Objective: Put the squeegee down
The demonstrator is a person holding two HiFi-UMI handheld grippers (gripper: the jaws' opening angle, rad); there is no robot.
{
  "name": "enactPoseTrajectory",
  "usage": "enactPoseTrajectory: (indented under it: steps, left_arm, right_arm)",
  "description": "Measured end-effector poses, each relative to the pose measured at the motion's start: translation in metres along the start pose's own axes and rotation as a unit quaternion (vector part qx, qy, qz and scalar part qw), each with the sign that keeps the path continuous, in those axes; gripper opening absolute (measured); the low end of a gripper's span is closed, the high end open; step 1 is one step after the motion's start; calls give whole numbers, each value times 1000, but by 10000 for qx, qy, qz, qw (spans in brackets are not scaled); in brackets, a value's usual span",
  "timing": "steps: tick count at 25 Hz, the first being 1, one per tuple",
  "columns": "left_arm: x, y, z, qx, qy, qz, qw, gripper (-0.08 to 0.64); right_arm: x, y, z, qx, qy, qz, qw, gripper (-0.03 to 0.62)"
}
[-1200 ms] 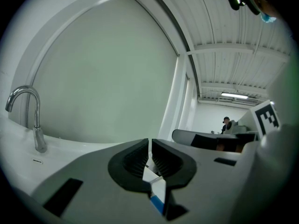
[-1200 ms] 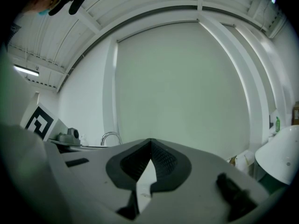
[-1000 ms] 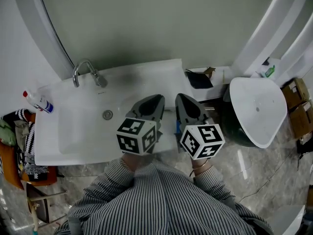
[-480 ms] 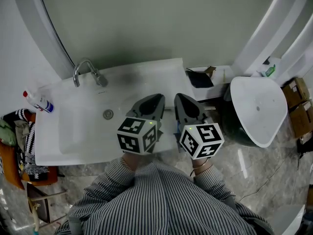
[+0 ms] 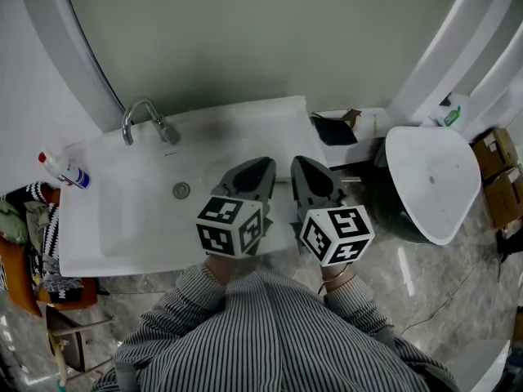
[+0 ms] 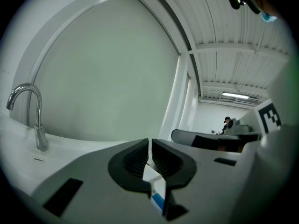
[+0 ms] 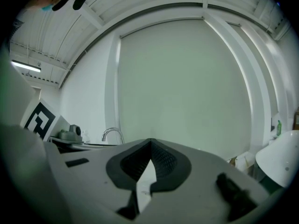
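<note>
The left gripper [image 5: 263, 167] and the right gripper [image 5: 301, 163] hang side by side, close but apart, over the right front part of the white sink [image 5: 82, 260], their tips pointing toward the mirror [image 5: 261, 39]. The right gripper's jaws are clenched together on nothing. The left gripper's jaws stand all but closed, a thin slit between the pads, with nothing in it. The squeegee is in neither gripper; a blue-and-white sliver [image 6: 156, 197] shows below the left jaws, over the sink's right rim, and whether that is the squeegee cannot be told. The basin to the left lies open as far as the faucet [image 5: 143, 121] and the spray bottle [image 5: 64, 170] at its far left edge. To the right, a white rounded fixture [image 5: 429, 182] stands near.
</note>
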State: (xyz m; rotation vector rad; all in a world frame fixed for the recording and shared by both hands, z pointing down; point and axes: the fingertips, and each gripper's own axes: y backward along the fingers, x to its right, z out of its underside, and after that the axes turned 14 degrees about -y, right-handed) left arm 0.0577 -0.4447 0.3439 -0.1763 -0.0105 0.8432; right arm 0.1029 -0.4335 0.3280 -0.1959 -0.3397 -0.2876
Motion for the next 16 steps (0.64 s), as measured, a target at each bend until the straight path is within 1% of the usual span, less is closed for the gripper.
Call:
enactPoseTrajectory:
  steps: [16]
  left_arm:
    - [-4,-3,4,-75,28,-13,10000,31]
  right_arm:
    - [7,-6,5,-64,-29,125,9999,14]
